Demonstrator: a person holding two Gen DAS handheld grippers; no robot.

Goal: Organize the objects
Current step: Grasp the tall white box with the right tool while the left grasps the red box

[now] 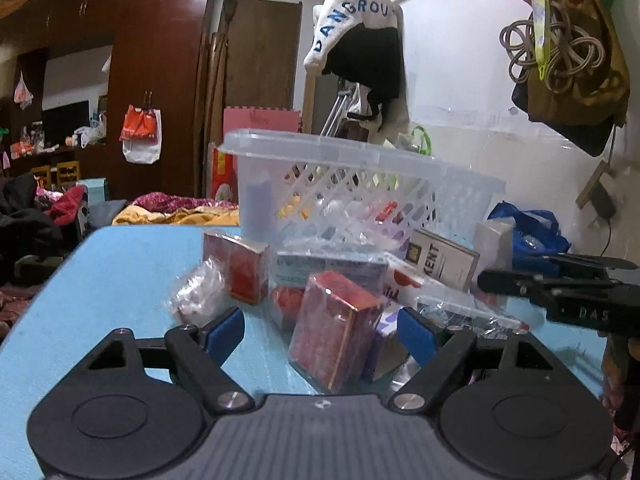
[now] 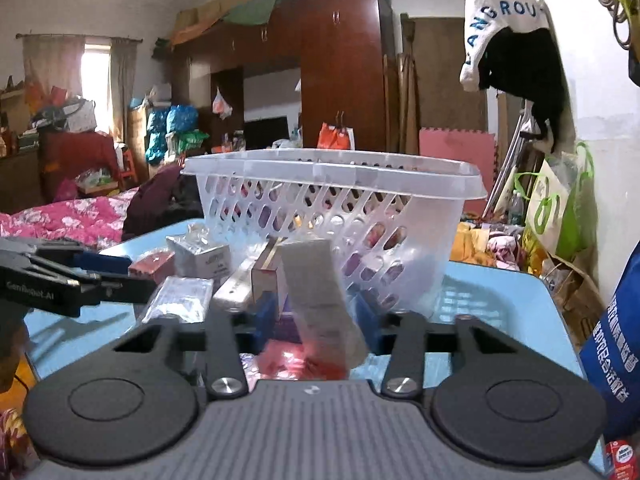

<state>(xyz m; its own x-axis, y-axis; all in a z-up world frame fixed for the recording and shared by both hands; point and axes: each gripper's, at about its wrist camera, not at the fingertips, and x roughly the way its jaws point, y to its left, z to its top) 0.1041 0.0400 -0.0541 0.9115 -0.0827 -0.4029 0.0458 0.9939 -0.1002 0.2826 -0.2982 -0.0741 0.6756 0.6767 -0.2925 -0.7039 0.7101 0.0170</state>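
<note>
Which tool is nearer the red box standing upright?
Left. The left tool brackets the red box with jaws open, while the right tool sits off to its right, beyond the pile.

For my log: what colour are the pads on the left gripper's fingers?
Blue: the pads on the left gripper are blue against black arms, clearest in the left wrist view.

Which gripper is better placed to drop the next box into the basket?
Right. The right gripper already pinches a grey box before the basket; the left gripper merely straddles a red box, open.
</note>
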